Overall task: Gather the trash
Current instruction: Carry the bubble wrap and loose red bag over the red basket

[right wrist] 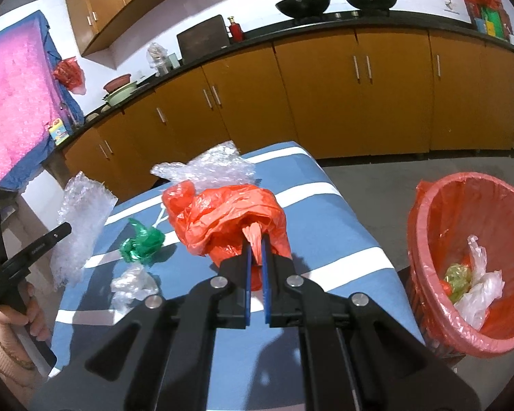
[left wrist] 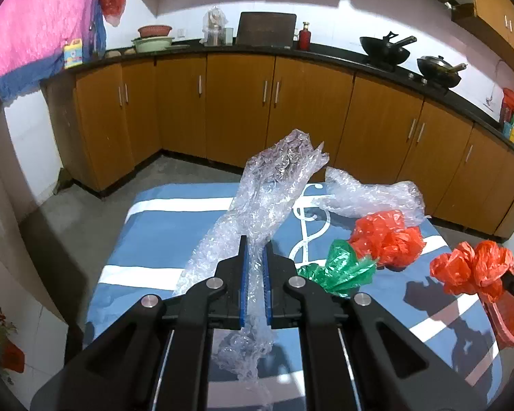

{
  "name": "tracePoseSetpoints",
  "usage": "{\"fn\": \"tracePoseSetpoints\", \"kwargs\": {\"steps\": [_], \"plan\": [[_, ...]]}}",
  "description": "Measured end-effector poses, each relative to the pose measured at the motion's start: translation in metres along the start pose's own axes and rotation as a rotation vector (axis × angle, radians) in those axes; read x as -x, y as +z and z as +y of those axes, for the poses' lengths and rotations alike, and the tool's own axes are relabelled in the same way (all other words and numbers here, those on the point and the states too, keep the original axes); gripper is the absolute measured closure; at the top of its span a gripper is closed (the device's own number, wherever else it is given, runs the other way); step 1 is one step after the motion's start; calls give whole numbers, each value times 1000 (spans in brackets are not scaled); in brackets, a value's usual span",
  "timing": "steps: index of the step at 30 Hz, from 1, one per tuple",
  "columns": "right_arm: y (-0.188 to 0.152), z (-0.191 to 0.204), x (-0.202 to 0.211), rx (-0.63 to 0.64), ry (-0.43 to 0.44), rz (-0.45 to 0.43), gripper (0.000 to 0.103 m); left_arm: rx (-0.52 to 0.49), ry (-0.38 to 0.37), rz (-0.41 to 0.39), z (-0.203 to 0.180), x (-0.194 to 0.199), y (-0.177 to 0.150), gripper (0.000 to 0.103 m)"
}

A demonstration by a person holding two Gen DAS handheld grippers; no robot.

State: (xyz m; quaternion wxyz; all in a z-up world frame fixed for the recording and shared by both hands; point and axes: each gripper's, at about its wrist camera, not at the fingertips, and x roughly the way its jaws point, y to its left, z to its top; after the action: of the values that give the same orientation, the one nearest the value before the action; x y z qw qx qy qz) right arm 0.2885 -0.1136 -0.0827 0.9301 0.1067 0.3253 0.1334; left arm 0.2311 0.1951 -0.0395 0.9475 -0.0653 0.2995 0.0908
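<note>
Kitchen with orange cabinets (left wrist: 236, 109) under a dark counter; blue-and-white striped cloth (left wrist: 174, 212) covers the table in the foreground.

Left gripper (left wrist: 256, 250): jaws narrow, pinched on a long strip of bubble wrap (left wrist: 270, 191). Strip stands up and tilts to the far right, lower end trailing between the fingers toward the camera.

Right gripper (right wrist: 256, 243): jaws narrow, clamped on a twisted tail of an orange bag (right wrist: 226, 219). Bag bunched over the fingertips, above the cloth.

Left on the table: second orange bag (left wrist: 387, 236) right of centre, a green bag (left wrist: 342, 267) just beside it on the near-left, touching. Second bubble wrap piece (left wrist: 370, 195) behind them at the far edge. Small clear wad (right wrist: 133, 284) near the green bag, seen only in the right view.

Red bin (right wrist: 469, 260) with red liner stands on the floor right of the table, holding a white bag and some green-yellow scraps. Two woks (left wrist: 387, 49) on the far-right counter.
</note>
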Motion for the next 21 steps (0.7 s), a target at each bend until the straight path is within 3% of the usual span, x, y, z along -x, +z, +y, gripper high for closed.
{"fn": "tracePoseSetpoints", "kwargs": {"steps": [21], "plan": [[14, -37, 69, -35, -38, -115, 96, -80, -68, -44, -63, 42, 5, 96]]}}
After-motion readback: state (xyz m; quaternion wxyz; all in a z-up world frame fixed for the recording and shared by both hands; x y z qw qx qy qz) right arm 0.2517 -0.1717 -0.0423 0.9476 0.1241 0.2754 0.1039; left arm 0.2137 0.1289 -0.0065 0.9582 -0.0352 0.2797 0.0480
